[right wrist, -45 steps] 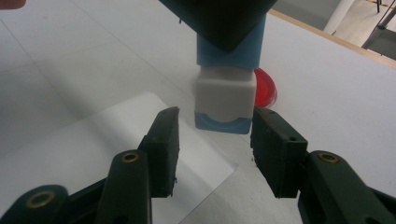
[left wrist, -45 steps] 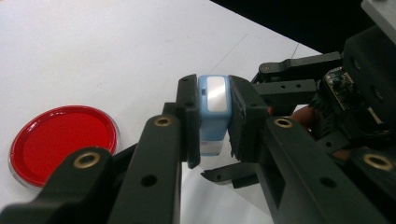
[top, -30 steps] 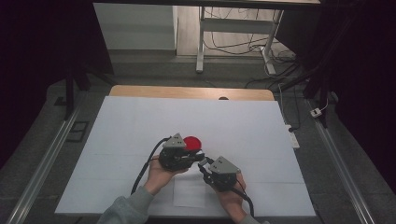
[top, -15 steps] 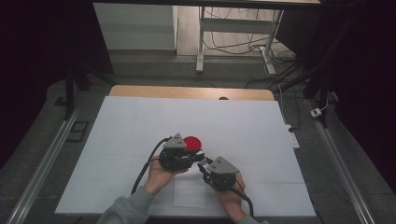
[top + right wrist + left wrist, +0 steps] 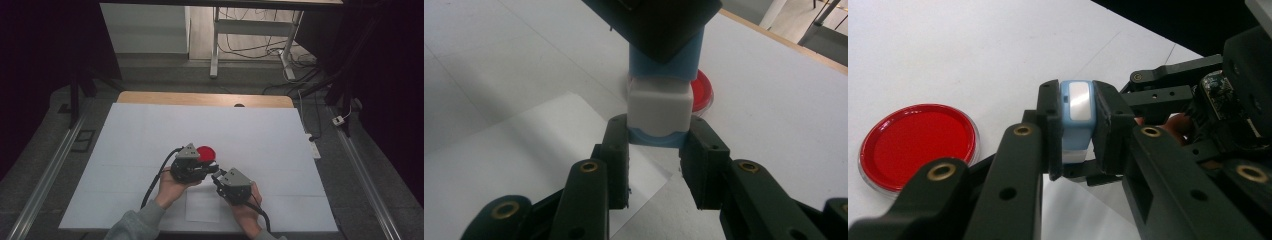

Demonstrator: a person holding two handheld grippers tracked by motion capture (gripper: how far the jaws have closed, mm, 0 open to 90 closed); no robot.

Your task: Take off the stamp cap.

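A small light-blue block with a white cap (image 5: 658, 107) hangs just above the table between both grippers. My left gripper (image 5: 1077, 125) is shut on its blue body (image 5: 1077, 107), gripping it from the side. My right gripper (image 5: 655, 142) has its jaws pressed against the capped lower end. In the high view the left gripper (image 5: 214, 170) and right gripper (image 5: 218, 178) meet tip to tip near the table's front middle. A round red dish (image 5: 205, 152) lies flat right behind them, also seen as the red dish (image 5: 918, 145) at the left.
The white table top (image 5: 150, 135) spreads wide on all sides, with a wooden edge (image 5: 200, 98) at the back. A loose white paper sheet (image 5: 202, 207) lies under the hands near the front edge. Cables trail from both grippers toward the person.
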